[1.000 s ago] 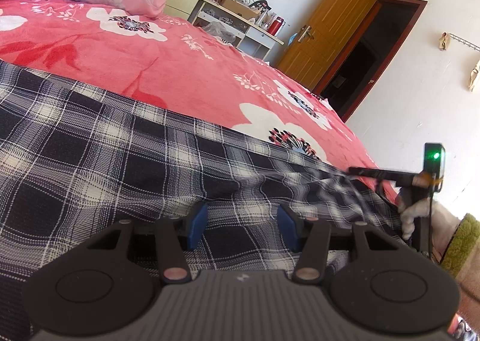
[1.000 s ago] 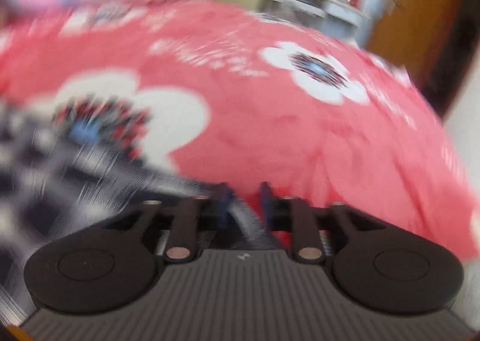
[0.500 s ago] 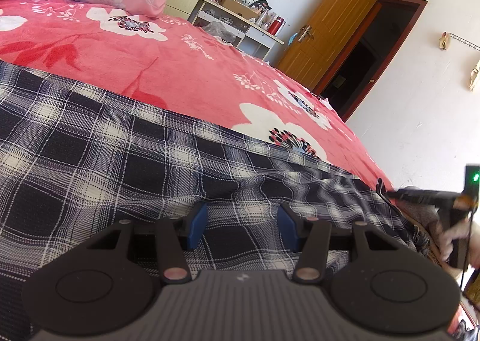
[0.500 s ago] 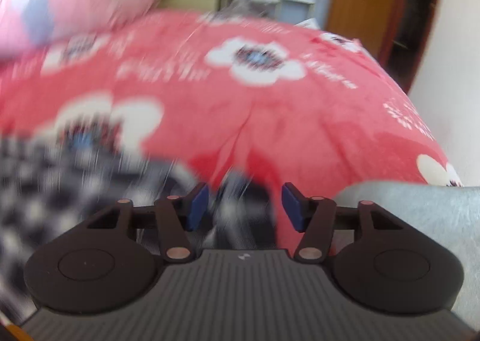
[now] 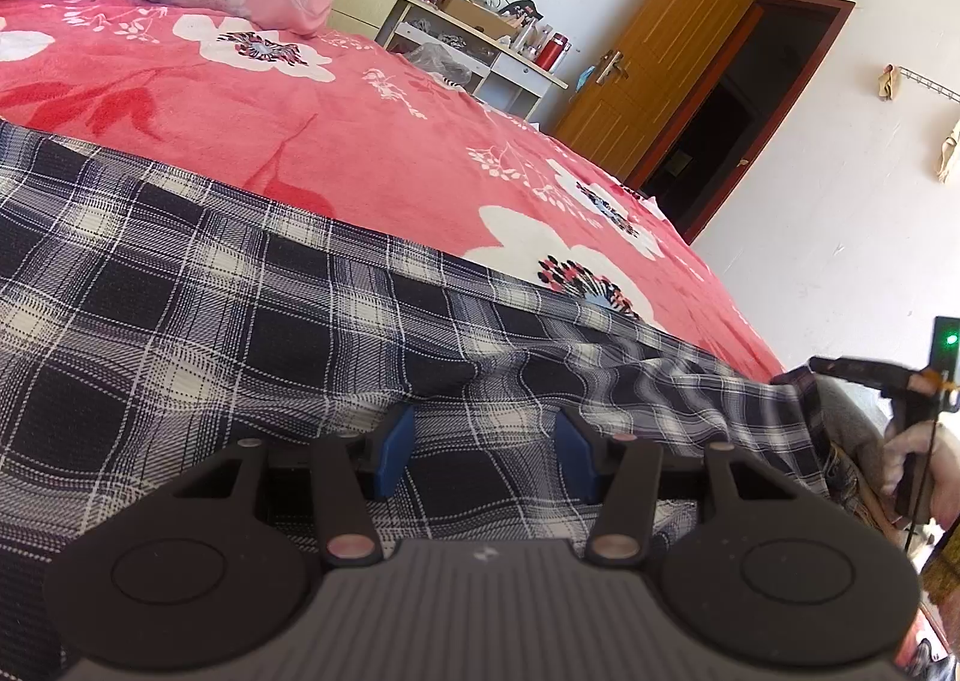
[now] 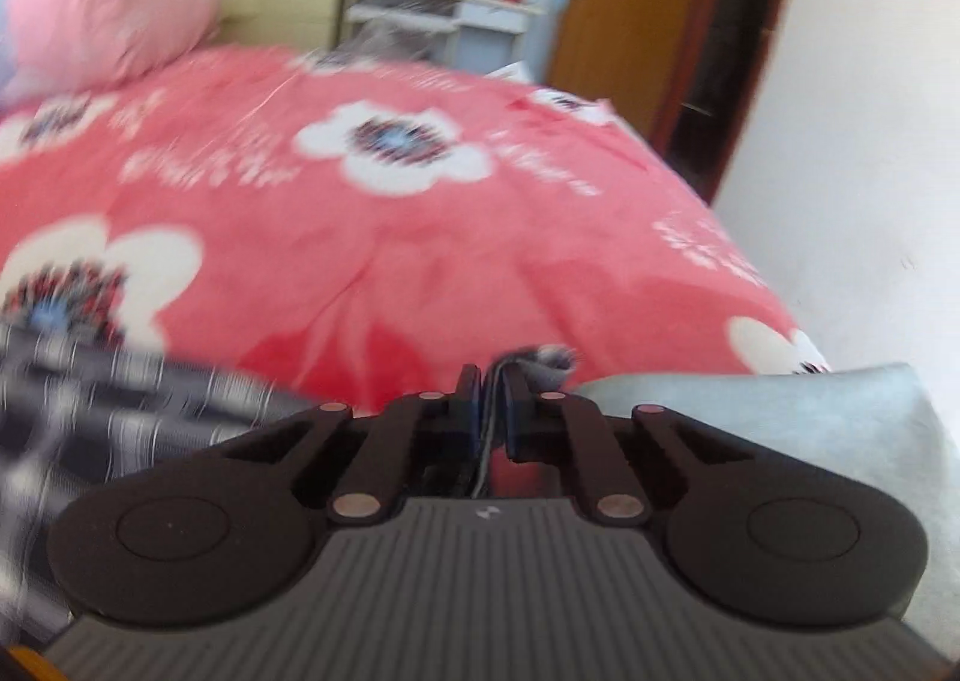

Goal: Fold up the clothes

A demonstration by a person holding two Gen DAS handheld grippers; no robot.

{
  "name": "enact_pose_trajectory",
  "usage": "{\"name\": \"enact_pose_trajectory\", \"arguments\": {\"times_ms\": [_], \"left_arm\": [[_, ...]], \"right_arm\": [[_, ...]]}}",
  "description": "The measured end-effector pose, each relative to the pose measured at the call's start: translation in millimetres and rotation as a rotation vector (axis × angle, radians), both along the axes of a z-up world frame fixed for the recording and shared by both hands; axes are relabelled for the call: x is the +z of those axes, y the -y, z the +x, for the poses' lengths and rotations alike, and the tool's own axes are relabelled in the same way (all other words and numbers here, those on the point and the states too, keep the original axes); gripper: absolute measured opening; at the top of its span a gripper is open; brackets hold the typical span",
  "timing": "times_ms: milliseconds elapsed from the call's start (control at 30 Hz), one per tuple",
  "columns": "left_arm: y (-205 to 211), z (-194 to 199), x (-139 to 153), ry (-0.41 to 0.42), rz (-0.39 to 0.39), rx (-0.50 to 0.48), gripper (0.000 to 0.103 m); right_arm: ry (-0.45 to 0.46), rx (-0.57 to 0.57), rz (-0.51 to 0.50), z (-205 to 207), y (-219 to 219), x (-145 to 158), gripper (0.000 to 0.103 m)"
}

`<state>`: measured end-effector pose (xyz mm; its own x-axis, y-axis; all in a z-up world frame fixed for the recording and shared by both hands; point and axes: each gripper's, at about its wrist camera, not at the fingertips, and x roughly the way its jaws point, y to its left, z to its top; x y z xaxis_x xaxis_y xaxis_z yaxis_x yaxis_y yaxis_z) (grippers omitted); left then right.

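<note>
Right gripper [image 6: 491, 381] jaws, apart earlier, now pinched on plaid garment [image 5: 252, 333] edge; left gripper [image 5: 483, 444] jaws unchanged, wide.

the left gripper [image 5: 485, 444] was a matte black tool with a ribbed dark grey housing across the bottom of the frame, a small pale logo at its centre. two round black discs flanked it, each with a faint circular inset. black link arms ran forward from copper-coloured pivot pins to blue fingertip pads [image 5: 393, 444]. the right gripper [image 6: 491, 402] had the same build, seen blurred. at the right edge of the left wrist frame, it showed from the side as a thin black bar with a green light above, a hand [image 5: 918, 462] beneath.
</note>
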<state>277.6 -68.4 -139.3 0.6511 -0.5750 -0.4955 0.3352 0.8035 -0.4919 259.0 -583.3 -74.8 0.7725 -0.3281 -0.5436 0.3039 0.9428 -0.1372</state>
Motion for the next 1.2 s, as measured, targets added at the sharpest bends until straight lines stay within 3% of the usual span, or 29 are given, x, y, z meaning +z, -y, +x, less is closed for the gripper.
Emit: {"name": "enact_pose_trajectory", "arguments": {"times_ms": [267, 467, 667, 833, 933, 1033, 1133, 1200], "left_arm": [[0, 0, 0, 0.000, -0.001, 0.000, 0.053], [-1, 0, 0, -0.001, -0.004, 0.000, 0.053], [-2, -1, 1, 0.002, -0.008, 0.002, 0.053], [-6, -17, 18, 0.067, 0.000, 0.017, 0.059], [-13, -49, 46, 0.092, -0.008, 0.009, 0.061], [-20, -80, 74, 0.117, -0.016, 0.001, 0.062], [-27, -112, 101, 0.142, -0.024, -0.007, 0.062], [-53, -141, 114, 0.147, -0.006, 0.055, 0.062]], "right_arm": [[0.108, -0.155, 0.099, -16, 42, 17, 0.007], [0.252, -0.126, 0.144, -62, 29, 41, 0.008], [0.308, -0.094, 0.231, -188, -3, 60, 0.012], [0.304, -0.141, 0.253, -316, -27, 67, 0.026], [0.277, -0.243, 0.254, -394, -38, 63, 0.031], [0.288, -0.351, 0.304, -460, -42, 51, 0.042], [0.308, -0.421, 0.389, -501, -39, 29, 0.043], [0.322, -0.433, 0.450, -515, -39, 14, 0.043]]}}
